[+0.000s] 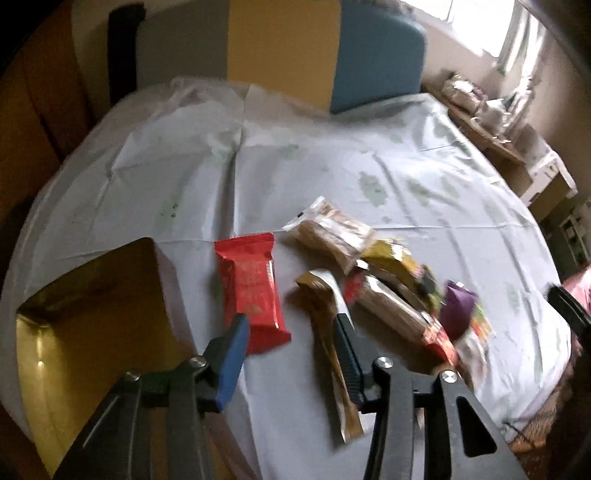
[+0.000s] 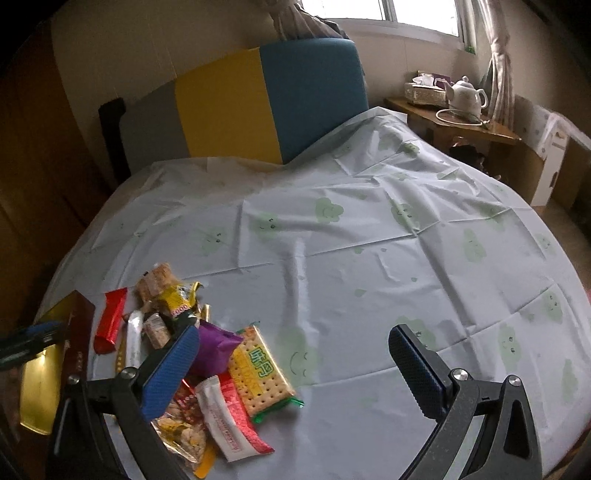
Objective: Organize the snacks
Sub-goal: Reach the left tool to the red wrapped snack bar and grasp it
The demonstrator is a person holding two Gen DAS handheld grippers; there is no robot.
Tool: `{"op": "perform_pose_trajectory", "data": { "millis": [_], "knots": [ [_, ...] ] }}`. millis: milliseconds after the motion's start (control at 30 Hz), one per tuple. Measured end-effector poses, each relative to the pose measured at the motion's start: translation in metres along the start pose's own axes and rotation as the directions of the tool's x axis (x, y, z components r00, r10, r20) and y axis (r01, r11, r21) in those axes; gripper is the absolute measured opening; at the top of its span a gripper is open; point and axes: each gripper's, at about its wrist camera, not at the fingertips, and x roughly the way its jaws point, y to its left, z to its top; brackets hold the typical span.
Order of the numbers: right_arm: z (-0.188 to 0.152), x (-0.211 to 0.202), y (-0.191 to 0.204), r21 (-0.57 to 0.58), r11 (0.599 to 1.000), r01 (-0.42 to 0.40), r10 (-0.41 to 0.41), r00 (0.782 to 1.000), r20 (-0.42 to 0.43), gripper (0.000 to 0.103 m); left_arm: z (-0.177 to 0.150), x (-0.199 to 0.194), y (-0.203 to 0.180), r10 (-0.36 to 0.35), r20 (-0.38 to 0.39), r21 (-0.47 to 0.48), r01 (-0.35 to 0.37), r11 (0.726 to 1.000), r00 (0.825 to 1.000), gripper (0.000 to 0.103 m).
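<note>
Snack pile (image 2: 192,354): loose heap on pale sheet w/ green cloud print (image 2: 369,266), near front-left edge of the bed.
- Red packet (image 1: 255,291): flat on sheet, apart from heap, just beside gold box.
- Long gold-and-white bar (image 1: 328,332): lies lengthwise next to red packet.
- Cracker pack, yellow label, green ends (image 2: 260,373): right edge of heap, flat.
- Purple pouch (image 2: 214,350): mid-heap, touching cracker pack.
- White-and-red sachet (image 2: 229,421): front of heap; clear bag of nuts (image 2: 181,435) beside it.
- Gold box (image 1: 85,332): open top, shiny inside, left of snacks.

Left claw (image 1: 291,332): blue pads partly apart, nothing pinched; the near end of the red packet sits by one pad, the gold bar under the other. Contact unclear, view blurred.
Right claw (image 2: 291,354): pads wide apart, empty, over heap's right side and bare sheet.

Surroundings: headboard in grey, yellow, blue panels (image 2: 258,99); side table w/ white teapot (image 2: 465,94); window w/ curtains (image 2: 417,14).
</note>
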Motion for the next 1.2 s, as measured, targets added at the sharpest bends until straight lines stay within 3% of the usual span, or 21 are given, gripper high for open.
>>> {"op": "perform_pose_trajectory", "data": {
  "millis": [200,467,500,633,667,967,1033,1100,1133,1200],
  "knots": [
    [0.002,-0.001,-0.004,0.037,0.999,-0.037,0.038,0.999,-0.009,0.103,0.016,0.044,-0.002,0.072,-0.085,0.024,-0.07,0.997,0.994,0.047],
    [0.003,-0.002,-0.004,0.04,0.998,-0.055,0.056,0.998,-0.011,0.103,0.024,0.069,0.007,0.129,-0.113,0.03,-0.127,0.991,0.985,0.046],
    [0.003,-0.002,-0.004,0.039,0.998,-0.057,0.057,0.998,-0.011,0.103,0.022,0.07,0.006,0.138,-0.108,0.042,-0.134,0.99,0.985,0.043],
    [0.003,-0.002,-0.001,0.024,0.998,-0.052,0.052,0.999,-0.009,0.103,0.013,0.063,-0.004,0.157,-0.038,0.119,-0.151,0.981,0.987,0.008],
    [0.002,-0.002,-0.001,0.019,0.999,-0.05,0.05,0.999,-0.004,0.103,0.01,0.061,-0.005,0.164,-0.032,0.128,-0.158,0.979,0.986,0.006],
    [-0.003,0.002,0.009,-0.041,0.999,-0.026,0.025,0.999,-0.022,0.103,-0.044,-0.009,-0.02,0.028,0.086,0.174,-0.042,0.984,0.996,0.006],
    [-0.004,0.003,0.01,-0.052,0.998,-0.019,0.017,0.999,-0.029,0.103,-0.046,-0.017,-0.018,0.004,0.08,0.169,-0.017,0.985,0.997,0.006],
    [-0.006,0.005,0.011,-0.056,0.998,-0.014,0.012,0.999,-0.04,0.103,-0.036,-0.019,-0.01,0.007,0.062,0.137,-0.016,0.99,0.998,0.017],
    [-0.006,0.006,0.011,-0.058,0.998,-0.012,0.009,0.999,-0.044,0.103,-0.029,-0.017,-0.007,0.009,0.059,0.124,-0.016,0.992,0.998,0.03],
    [-0.007,0.005,0.013,-0.064,0.998,-0.009,0.006,0.999,-0.043,0.103,-0.014,-0.011,0.001,0.005,0.036,0.107,-0.009,0.994,0.999,0.035]
  ]
}}
